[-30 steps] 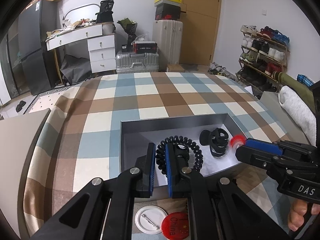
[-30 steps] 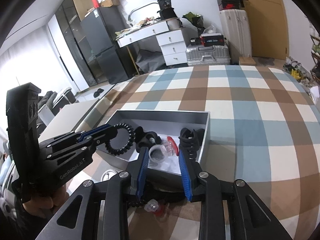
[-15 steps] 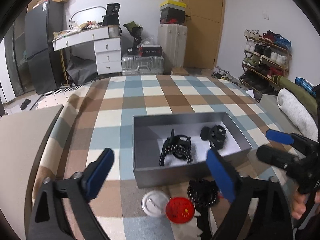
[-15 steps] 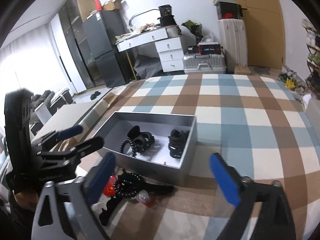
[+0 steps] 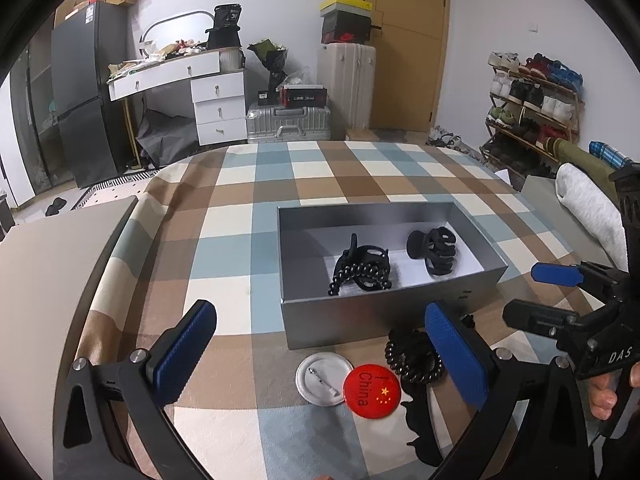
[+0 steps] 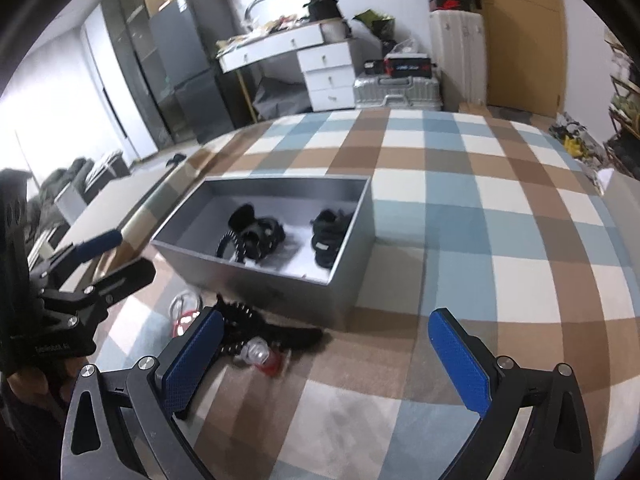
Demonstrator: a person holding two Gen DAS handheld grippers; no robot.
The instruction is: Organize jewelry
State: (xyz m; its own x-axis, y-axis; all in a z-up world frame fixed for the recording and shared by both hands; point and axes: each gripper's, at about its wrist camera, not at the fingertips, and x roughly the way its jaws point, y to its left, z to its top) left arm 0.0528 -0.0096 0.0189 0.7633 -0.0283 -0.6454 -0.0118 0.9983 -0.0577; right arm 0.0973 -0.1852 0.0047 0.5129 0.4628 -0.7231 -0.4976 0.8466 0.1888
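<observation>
A grey open box (image 5: 384, 312) (image 6: 280, 280) sits on the checked cloth. Inside lie a black claw clip with a black spiral hair tie (image 5: 362, 270) (image 6: 250, 238) and a second black claw clip (image 5: 434, 248) (image 6: 330, 236). In front of the box lie a white pin badge (image 5: 320, 378), a red "China" badge (image 5: 372, 390), another black spiral tie (image 5: 414, 356) (image 6: 236, 320) and a black clip (image 5: 422, 428). A small clear and red item (image 6: 262, 356) lies there too. My left gripper (image 5: 320, 360) is open and empty above these. My right gripper (image 6: 328, 356) is open and empty.
The checked cloth (image 5: 320, 176) covers a table. A beige surface (image 5: 52, 248) lies at the left. Behind are a white desk (image 5: 180, 80), suitcases (image 5: 290, 122), a dark cabinet (image 5: 86, 92) and a shoe rack (image 5: 532, 112).
Both grippers opened wide and pulled back from the box. The spiral hair tie my left gripper held now lies in the box by the claw clip.
</observation>
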